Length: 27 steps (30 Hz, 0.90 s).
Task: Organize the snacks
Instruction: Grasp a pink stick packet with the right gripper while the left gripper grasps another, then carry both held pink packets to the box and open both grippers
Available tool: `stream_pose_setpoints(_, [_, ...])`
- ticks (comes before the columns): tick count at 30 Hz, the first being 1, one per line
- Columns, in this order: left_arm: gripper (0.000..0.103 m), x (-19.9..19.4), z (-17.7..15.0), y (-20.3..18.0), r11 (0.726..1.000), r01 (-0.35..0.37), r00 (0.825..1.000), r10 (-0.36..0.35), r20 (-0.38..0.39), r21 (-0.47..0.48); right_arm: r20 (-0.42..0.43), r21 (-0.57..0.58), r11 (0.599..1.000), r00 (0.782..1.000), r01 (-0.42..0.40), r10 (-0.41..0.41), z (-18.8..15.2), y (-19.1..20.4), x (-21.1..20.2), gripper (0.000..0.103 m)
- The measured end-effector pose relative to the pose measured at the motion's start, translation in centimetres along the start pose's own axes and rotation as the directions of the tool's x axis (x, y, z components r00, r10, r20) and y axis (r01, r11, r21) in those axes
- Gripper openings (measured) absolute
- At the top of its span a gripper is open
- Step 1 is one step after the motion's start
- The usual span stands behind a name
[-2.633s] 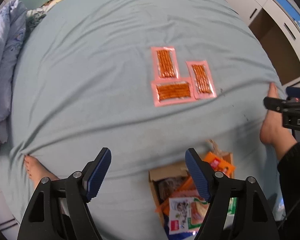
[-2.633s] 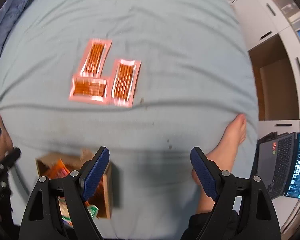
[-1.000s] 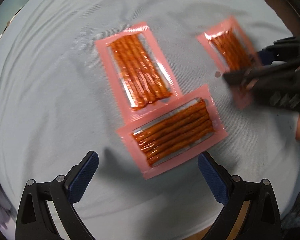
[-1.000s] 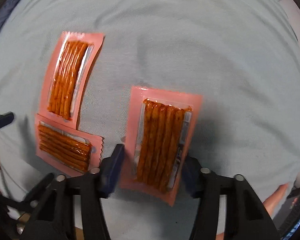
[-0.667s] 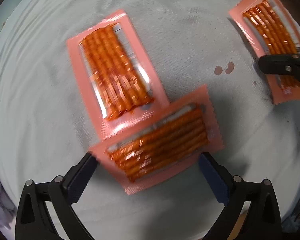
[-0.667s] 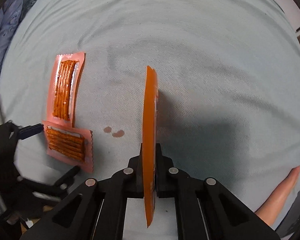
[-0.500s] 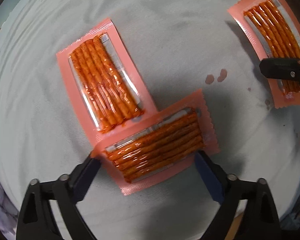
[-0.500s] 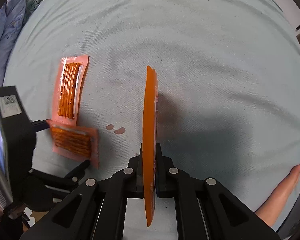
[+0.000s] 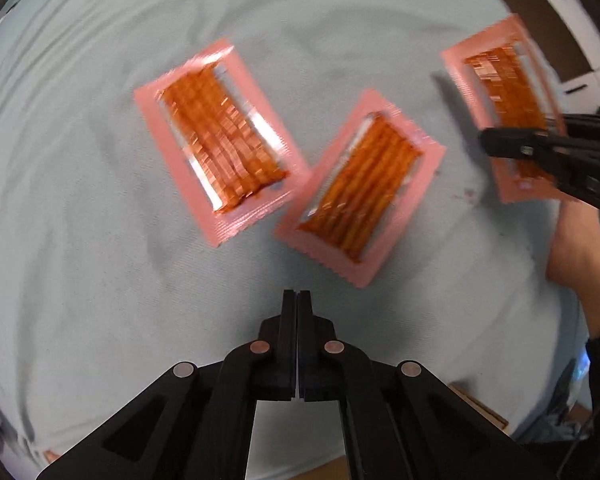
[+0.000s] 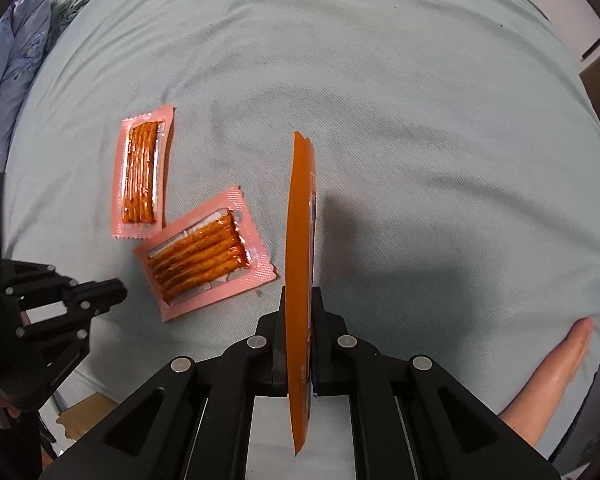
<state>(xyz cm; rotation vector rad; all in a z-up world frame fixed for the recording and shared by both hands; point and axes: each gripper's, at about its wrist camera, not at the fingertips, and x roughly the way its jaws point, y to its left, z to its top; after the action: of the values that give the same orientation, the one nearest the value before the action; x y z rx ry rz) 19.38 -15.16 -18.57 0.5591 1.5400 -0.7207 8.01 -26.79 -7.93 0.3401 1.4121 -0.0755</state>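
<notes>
Leftmost, the left hand-held gripper hangs above the bed with jaws clenched on nothing — two pink snack packs lie just beyond it. Rightward, the right hand-held gripper grasps a third pack edge-on, clear of the sheet.

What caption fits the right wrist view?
Right gripper clamps one snack packet edge-on above the bedsheet; two packets lie flat.

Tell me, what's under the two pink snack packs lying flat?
Just the pale blue bedsheet. The upright snack pack and the slanted snack pack lie flat on it, side by side. Whatever is directly beneath each pack stays covered.
</notes>
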Motion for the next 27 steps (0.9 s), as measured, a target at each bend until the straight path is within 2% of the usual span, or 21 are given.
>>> stream_pose_setpoints(1, [0.007, -0.6, 0.3, -0.7, 1.000, -0.008, 1.000, 0.008, 0.029, 0.024, -0.001, 0.006, 1.000, 1.000, 0.006, -0.006, 0.1, 0.1, 0.1, 0.004])
stream_pose_setpoints(2, [0.018, -0.8, 0.9, -1.2, 0.999, -0.025, 0.998, 0.023, 0.050, 0.047, -0.001, 0.014, 1.000, 1.000, 0.006, -0.006, 0.2, 0.1, 0.2, 0.004])
stream_pose_setpoints(4, [0.092, -1.5, 1.2, -3.0, 0.992, -0.088, 0.992, 0.078, 0.102, 0.091, 0.004, 0.040, 0.999, 1.000, 0.004, -0.004, 0.4, -0.1, 0.7, 0.004])
stream_pose_setpoints(5, [0.099, -1.9, 1.3, -4.4, 0.986, -0.126, 0.984, 0.111, 0.140, 0.109, 0.007, 0.048, 0.999, 1.000, 0.003, -0.003, 0.4, -0.2, 0.9, 0.004])
stream_pose_setpoints(6, [0.102, -2.1, 1.6, -5.4, 0.979, -0.158, 0.977, 0.135, 0.167, 0.129, 0.011, 0.056, 0.998, 1.000, 0.002, -0.002, 0.5, -0.4, 0.8, 0.004])
stream_pose_setpoints(13, [0.102, 2.0, 4.5, -10.8, 0.926, -0.293, 0.954, 0.268, 0.131, 0.239, 0.020, 0.122, 0.992, 1.000, -0.004, 0.002, 0.7, -1.9, 1.5, 0.004])
stream_pose_setpoints(15, [0.101, 4.5, 6.3, -12.5, 0.916, -0.314, 0.949, 0.300, 0.094, 0.248, 0.016, 0.137, 0.990, 1.000, -0.009, 0.007, 0.6, -2.4, 2.0, 0.004])
stream_pose_setpoints(17, [0.100, 5.1, 6.8, -12.6, 0.935, -0.290, 0.956, 0.275, 0.100, 0.204, 0.016, 0.146, 0.989, 1.000, -0.007, 0.005, 0.5, -2.9, 2.3, 0.004])
stream_pose_setpoints(18, [0.095, 5.0, 7.0, -12.6, 0.944, -0.275, 0.960, 0.261, 0.099, 0.185, 0.014, 0.150, 0.989, 1.000, -0.010, 0.008, 0.5, -3.1, 2.3, 0.004])
stream_pose_setpoints(20, [0.057, 3.9, 6.9, -12.0, 0.961, -0.221, 0.974, 0.208, 0.091, 0.164, 0.009, 0.155, 0.988, 1.000, -0.016, 0.015, 0.2, -3.4, 2.4, 0.004])
stream_pose_setpoints(22, [0.009, 2.5, 6.9, -11.9, 0.983, -0.132, 0.990, 0.125, 0.061, 0.127, 0.007, 0.158, 0.987, 1.000, -0.016, 0.015, -0.1, -3.4, 2.2, 0.004])
stream_pose_setpoints(24, [0.006, 2.1, 6.4, -11.6, 0.994, -0.082, 0.996, 0.080, 0.031, 0.074, 0.011, 0.160, 0.987, 1.000, -0.016, 0.014, -0.4, -3.3, 1.8, 0.004])
stream_pose_setpoints(27, [0.006, 0.5, 4.4, -12.2, 0.996, -0.072, 0.997, 0.070, 0.033, 0.053, 0.022, 0.143, 0.990, 1.000, -0.019, 0.016, -0.8, -2.4, 0.5, 0.004])
